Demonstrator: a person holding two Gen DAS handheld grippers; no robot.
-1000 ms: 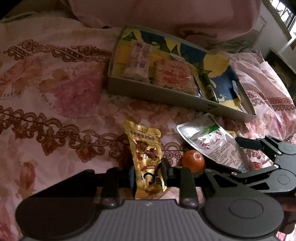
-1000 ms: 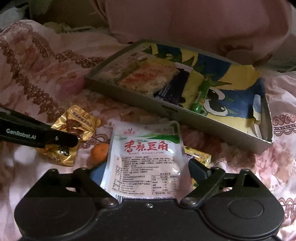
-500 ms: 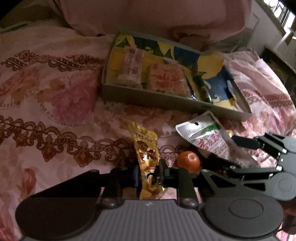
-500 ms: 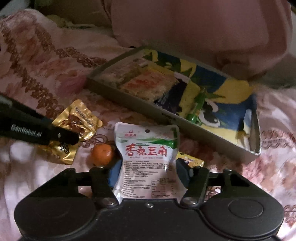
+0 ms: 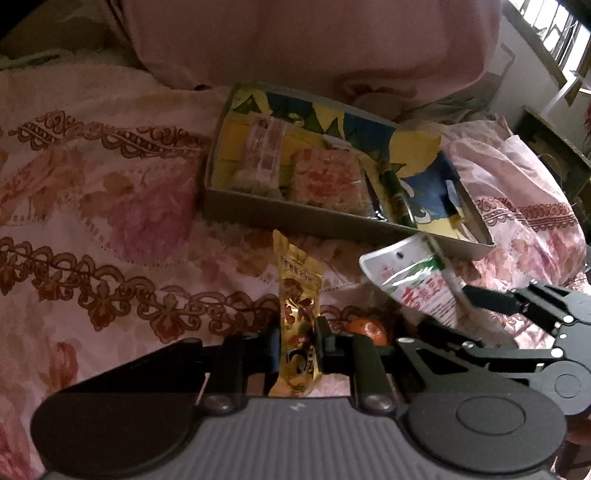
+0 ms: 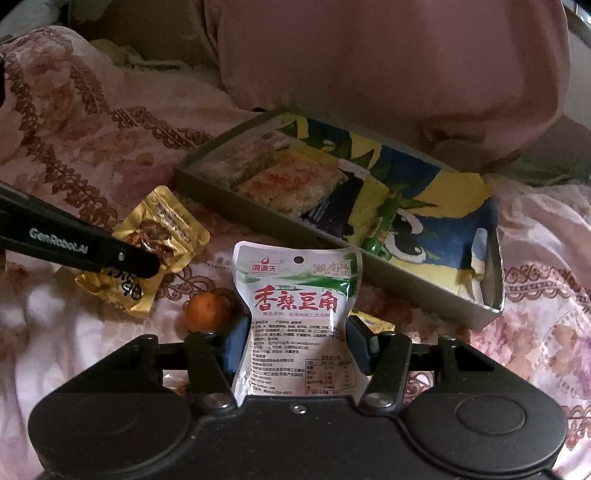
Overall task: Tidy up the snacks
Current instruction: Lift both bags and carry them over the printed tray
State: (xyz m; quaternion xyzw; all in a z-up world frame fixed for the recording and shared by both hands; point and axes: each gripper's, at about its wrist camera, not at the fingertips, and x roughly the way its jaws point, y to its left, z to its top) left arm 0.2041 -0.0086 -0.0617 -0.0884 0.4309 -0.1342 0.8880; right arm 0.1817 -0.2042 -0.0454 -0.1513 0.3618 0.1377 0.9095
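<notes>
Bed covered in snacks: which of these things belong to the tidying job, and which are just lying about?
Part of the job:
- gold packet, pinched in the left gripper
- white pouch, right gripper closing on it
- small orange
- grey box with snacks inside

Just lying about:
- floral bedspread
- pink pillow

Dim bedroom: pink floral bedspread [image 5: 92, 206], plain pink pillow [image 6: 388, 62] at the far edge, bright barred window [image 5: 550, 33] at upper right.
</notes>
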